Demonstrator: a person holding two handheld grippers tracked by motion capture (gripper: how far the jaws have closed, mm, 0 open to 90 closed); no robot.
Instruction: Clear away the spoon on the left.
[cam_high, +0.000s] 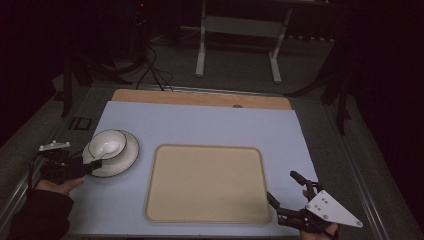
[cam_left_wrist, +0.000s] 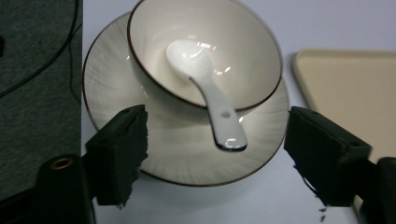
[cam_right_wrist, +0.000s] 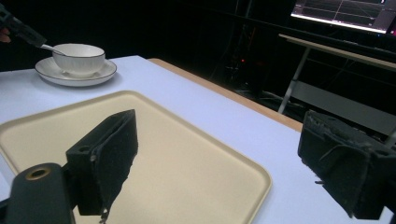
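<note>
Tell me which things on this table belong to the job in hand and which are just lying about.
In use: white ceramic spoon; dark-rimmed white bowl; ribbed white saucer; left gripper, open around the spoon handle.
Idle: beige plastic tray; right gripper, open.

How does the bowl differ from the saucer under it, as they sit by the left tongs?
The bowl is deep with steep walls; the saucer is shallow and nearly flat. The bowl is narrower, so the saucer's rim shows all round it. The bowl holds a white spoon whose handle leans over its rim; the saucer holds the bowl. The saucer rests on the table, the bowl on the saucer. Both are glossy white with a thin dark rim line.
</note>
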